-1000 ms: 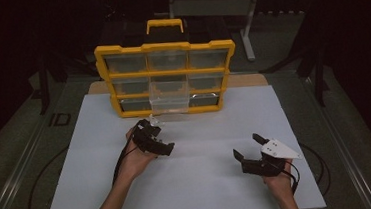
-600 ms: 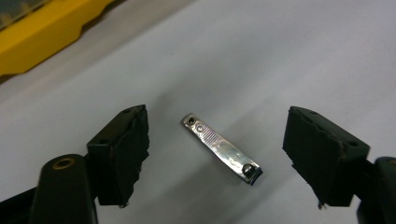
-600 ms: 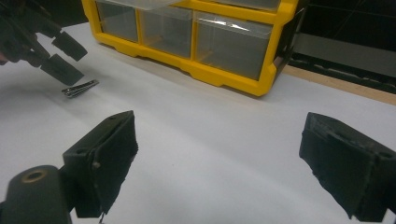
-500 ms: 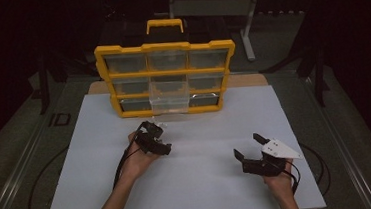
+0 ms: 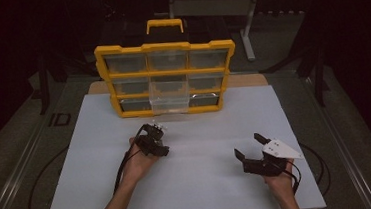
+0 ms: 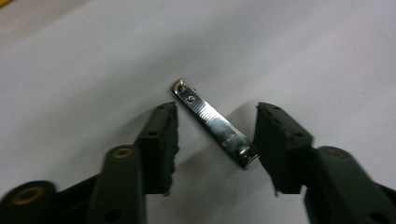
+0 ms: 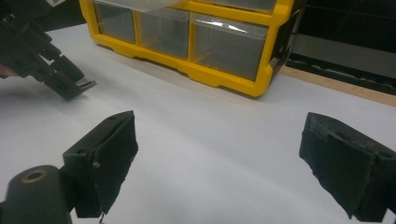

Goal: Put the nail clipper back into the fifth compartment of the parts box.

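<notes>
The left hand-held gripper (image 6: 217, 135) points down at the white bench (image 5: 205, 183) a little left of its middle, just in front of the yellow drawer cabinet (image 5: 166, 76). Its jaws have just been closing and now stand about half apart, with a small metal nail clipper (image 6: 214, 122) lying flat on the bench between them. The clipper lies slantwise across the gap; its nearer end sits right against the right-hand pad (image 6: 273, 140), though a firm press cannot be made out, and the other pad is clear of it. In the right gripper view the clipper's tip pokes out past the left gripper's jaws.

The right hand-held gripper (image 5: 249, 147) rests near the bench's front right corner, well apart from the clipper, its jaws spread wide with nothing between them.

The cabinet stands at the far edge of the bench, and one clear drawer (image 5: 169, 98) in its middle column is pulled out toward the person.
</notes>
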